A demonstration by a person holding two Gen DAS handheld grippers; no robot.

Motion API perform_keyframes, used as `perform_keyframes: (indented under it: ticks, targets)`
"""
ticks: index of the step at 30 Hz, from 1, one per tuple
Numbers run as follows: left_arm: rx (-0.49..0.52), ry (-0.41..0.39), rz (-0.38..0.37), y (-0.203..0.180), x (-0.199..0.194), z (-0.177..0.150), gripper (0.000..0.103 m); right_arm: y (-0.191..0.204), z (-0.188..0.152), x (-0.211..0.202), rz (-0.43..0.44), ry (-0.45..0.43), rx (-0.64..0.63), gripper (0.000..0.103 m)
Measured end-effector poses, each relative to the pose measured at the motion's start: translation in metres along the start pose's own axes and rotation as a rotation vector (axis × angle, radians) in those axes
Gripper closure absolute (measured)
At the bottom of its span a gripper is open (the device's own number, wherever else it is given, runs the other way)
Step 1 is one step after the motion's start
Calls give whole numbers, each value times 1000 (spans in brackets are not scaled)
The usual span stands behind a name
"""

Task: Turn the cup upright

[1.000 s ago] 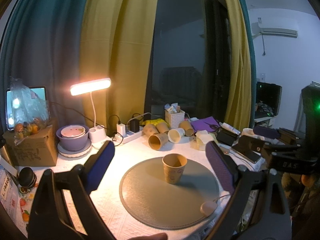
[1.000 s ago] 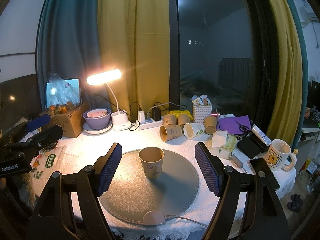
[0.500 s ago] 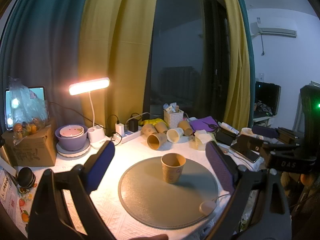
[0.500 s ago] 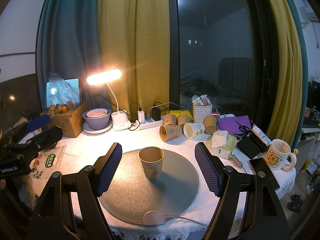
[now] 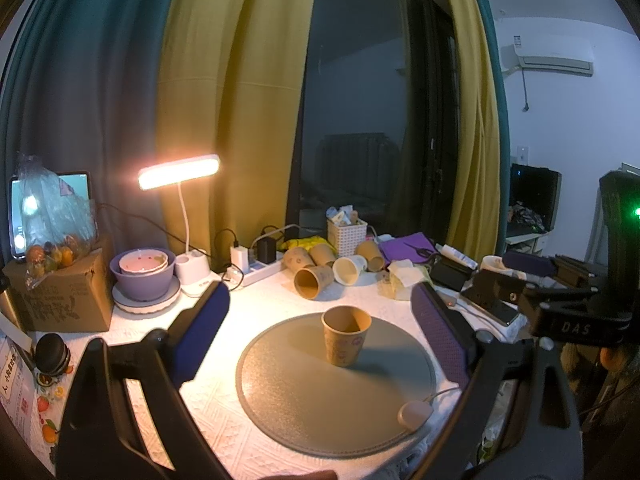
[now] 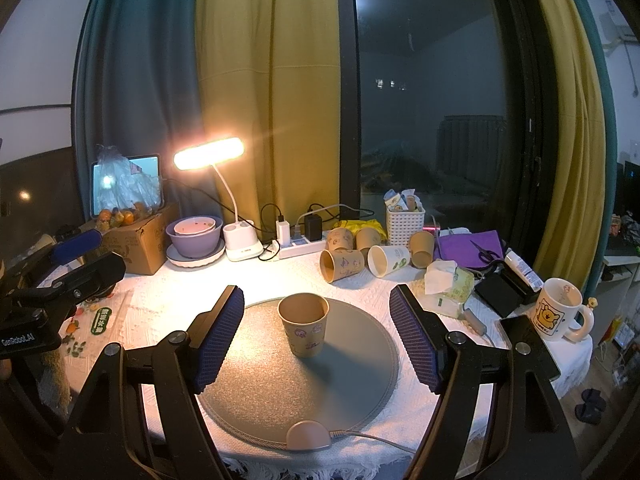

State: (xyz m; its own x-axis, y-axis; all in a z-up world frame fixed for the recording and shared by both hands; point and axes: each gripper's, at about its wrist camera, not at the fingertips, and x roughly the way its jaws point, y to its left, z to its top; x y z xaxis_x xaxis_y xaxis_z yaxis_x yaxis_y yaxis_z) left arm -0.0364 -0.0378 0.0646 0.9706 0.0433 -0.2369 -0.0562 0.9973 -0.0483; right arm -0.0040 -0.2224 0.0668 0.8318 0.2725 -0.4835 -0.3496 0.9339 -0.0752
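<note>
A brown paper cup stands upright, mouth up, on a round grey mat. In the right wrist view the cup is between the fingers but beyond their tips, on the mat. My left gripper is open and empty, held above the table short of the cup. My right gripper is open and empty too. The right gripper also shows at the right edge of the left wrist view; the left gripper shows at the left edge of the right wrist view.
Several paper cups lie on their sides behind the mat, near a white basket, power strip and lit desk lamp. Purple bowls and a cardboard box stand left. A mug, tissues and dark devices lie right.
Almost nothing has changed. The left wrist view has shifted very slightly; the cup and both grippers stay where they were.
</note>
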Motion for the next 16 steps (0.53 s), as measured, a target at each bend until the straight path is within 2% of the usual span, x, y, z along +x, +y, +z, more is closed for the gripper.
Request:
perform_keyframes:
  ticks: [16]
  targets:
    - [8,-25,-22,-3,-6,-3,10,0,-1,1,0,2,0,25]
